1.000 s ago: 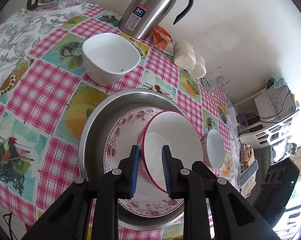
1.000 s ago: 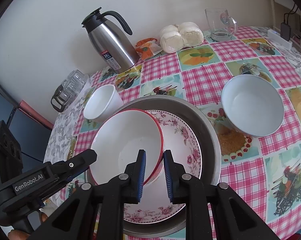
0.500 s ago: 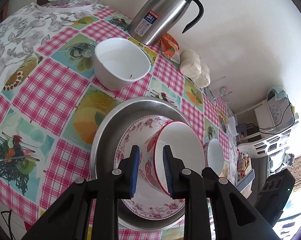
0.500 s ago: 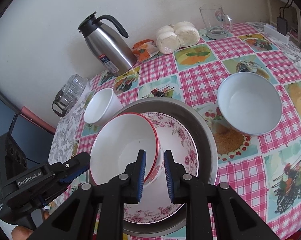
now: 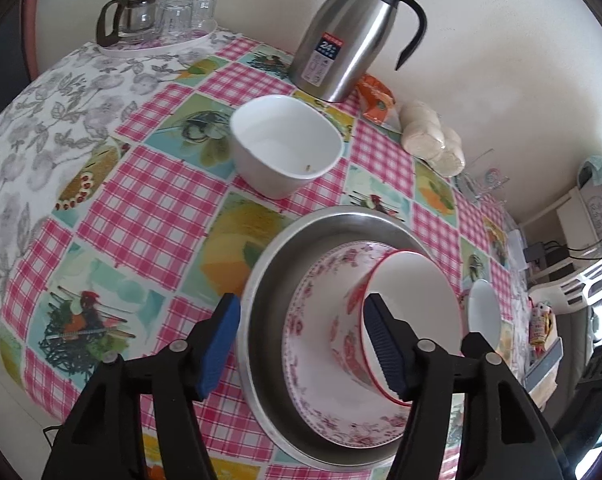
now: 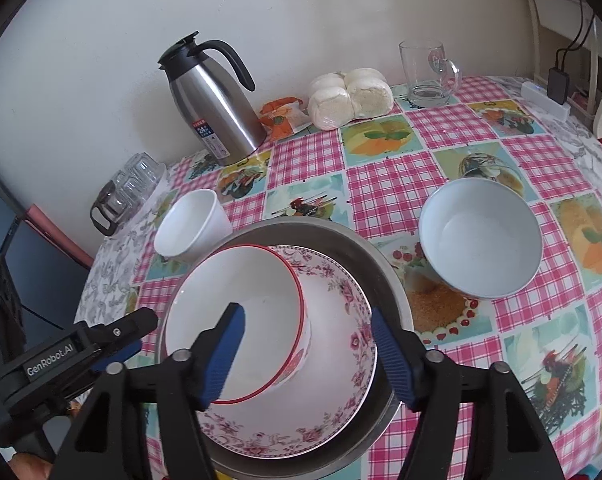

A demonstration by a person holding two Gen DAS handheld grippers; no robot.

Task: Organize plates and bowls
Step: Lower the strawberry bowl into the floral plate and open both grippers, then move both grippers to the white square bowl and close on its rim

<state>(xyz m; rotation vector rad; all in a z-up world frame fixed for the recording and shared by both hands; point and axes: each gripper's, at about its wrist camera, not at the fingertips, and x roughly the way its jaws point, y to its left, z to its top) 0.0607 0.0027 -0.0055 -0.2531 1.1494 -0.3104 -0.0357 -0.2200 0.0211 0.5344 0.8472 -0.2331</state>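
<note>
Both claws opening, pads clear of red-rimmed bowl, nothing gripped: left claw, right claw. Bowl sits in floral plate inside steel basin, near surface edge. Advice: lift claws straight up, avoid rim; fetch white bowl, far right.

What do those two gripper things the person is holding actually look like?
Both are black plastic. The left gripper and right gripper each end in two angular fingers faced with ribbed blue pads, fixed with silver rivets. White "GenRobot.AI" lettering marks the left one's side.
</note>
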